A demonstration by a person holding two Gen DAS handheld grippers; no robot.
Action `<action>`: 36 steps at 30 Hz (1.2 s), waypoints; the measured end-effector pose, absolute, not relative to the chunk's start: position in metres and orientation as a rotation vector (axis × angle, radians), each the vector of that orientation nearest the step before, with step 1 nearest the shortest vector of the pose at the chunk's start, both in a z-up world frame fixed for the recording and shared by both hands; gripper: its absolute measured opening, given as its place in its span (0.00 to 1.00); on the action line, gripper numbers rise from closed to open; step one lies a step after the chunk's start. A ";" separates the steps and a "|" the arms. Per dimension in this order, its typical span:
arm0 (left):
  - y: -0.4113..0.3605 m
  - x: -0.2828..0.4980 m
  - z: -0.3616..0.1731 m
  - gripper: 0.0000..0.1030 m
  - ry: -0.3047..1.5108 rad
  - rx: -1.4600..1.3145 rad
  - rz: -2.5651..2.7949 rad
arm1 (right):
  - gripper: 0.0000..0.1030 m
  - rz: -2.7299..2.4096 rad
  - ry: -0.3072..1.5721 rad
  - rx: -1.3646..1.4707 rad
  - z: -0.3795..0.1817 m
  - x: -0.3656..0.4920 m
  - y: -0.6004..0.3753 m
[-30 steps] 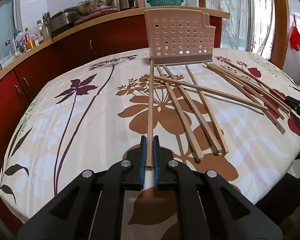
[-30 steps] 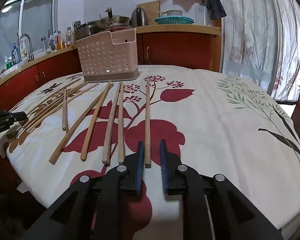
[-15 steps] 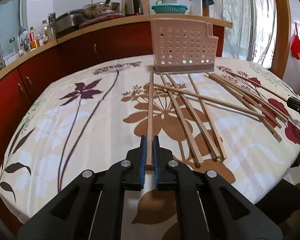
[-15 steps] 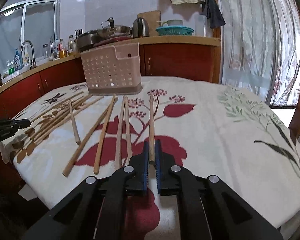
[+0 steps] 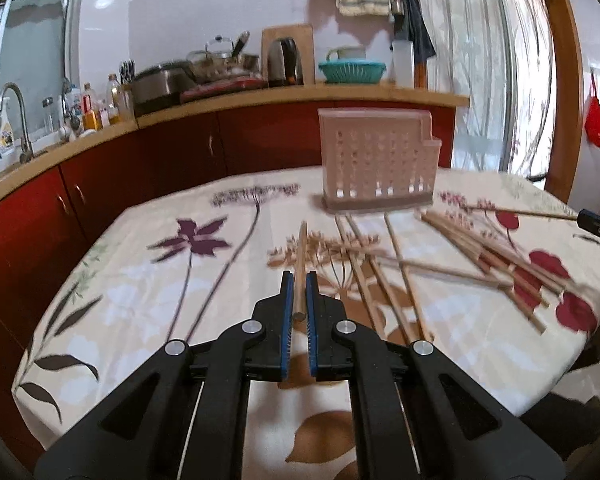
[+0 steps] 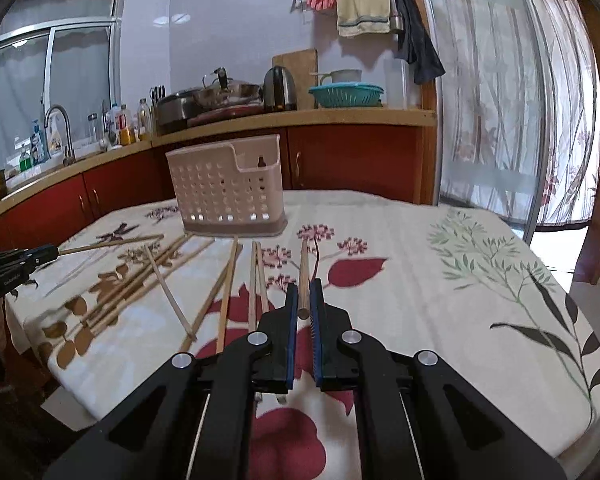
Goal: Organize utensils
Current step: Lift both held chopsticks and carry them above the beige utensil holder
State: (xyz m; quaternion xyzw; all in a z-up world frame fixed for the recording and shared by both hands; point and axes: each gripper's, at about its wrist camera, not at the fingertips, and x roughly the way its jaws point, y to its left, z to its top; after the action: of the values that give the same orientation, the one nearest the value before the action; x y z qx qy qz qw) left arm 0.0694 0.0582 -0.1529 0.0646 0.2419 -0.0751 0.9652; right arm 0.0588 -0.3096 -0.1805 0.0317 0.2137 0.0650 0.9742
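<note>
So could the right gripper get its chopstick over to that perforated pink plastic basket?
Probably yes: the right gripper is shut on a wooden chopstick, and nothing stands between it and the basket.

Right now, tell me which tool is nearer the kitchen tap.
Left. The left tool, shut on a chopstick, has the tap ahead to its left. The right tool sits farther over by the curtain, seeing the left tool on its tap side.
</note>
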 end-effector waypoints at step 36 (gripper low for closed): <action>0.063 0.118 -0.060 0.07 0.384 0.080 -0.165 | 0.07 0.160 0.260 0.062 -0.082 0.119 -0.293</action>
State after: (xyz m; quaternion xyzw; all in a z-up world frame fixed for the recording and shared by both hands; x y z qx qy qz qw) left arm 0.1183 0.0633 -0.0604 0.0396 0.1908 -0.0819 0.9774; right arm 0.1193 -0.2927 -0.0821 0.0310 0.1294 0.0797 0.9879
